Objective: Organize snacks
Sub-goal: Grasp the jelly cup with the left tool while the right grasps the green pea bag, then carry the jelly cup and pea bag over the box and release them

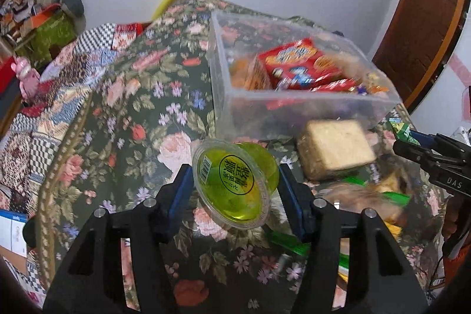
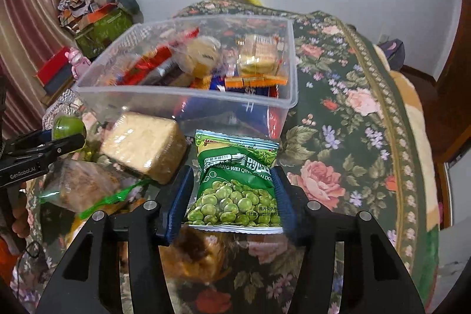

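My left gripper (image 1: 234, 178) is shut on a green jelly cup (image 1: 235, 184), held tilted above the floral tablecloth, in front of the clear plastic bin (image 1: 306, 100). The bin holds a red cracker box (image 1: 297, 64) and several other snacks. My right gripper (image 2: 232, 190) is shut on a green pea snack bag (image 2: 235, 184), held just in front of the bin (image 2: 188, 96). The jelly cup also shows in the right wrist view (image 2: 69, 127) at the left. The right gripper appears at the right edge of the left wrist view (image 1: 418, 150).
A wrapped beige cake block (image 1: 335, 150) lies on the table (image 1: 141, 108) before the bin, also in the right wrist view (image 2: 141, 146). Several wrapped pastries with green ties (image 2: 85, 190) lie near it. Boxes and clutter (image 2: 100, 25) stand at the far left.
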The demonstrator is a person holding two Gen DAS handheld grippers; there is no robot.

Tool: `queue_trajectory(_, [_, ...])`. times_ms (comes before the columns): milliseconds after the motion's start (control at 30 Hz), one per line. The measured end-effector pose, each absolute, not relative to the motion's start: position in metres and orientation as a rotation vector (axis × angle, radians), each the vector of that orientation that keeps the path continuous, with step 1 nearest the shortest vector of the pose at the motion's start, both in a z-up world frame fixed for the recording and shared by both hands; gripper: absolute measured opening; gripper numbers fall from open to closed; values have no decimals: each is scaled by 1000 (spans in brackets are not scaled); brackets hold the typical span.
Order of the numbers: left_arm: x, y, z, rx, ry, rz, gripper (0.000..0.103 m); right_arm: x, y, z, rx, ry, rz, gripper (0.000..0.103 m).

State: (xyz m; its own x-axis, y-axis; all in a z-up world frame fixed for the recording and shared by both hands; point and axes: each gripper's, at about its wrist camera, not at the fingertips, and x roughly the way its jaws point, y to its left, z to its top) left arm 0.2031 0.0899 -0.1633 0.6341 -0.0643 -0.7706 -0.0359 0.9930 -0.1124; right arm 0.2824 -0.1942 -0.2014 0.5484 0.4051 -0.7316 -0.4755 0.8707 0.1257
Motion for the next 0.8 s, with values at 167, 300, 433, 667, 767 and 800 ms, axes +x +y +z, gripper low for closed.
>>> queue_trajectory(167, [195,84,-132,-102,820,-21,57,277,-196,-180,-81,789,524,50])
queue_trajectory(300, [199,80,-113,-88,782,-32,58,278,-196,-162,-76,741,528,50])
queue_trajectory(433, [209,77,-99,-85,755,-46,58,286,-189,-148,-74,699,530,50])
queue_trajectory(667, [237,66,-81,-80,718,-58,58,308,-171,-136,-73,670,545,50])
queue_trajectory(767, [252,60,-79,-78,706,-64,58,322,-164,-136,-80,673,550,50])
queue_trajectory(800, [257,58,-79,-77,704,-64,58,325,-162,-136,-82,672,548,51])
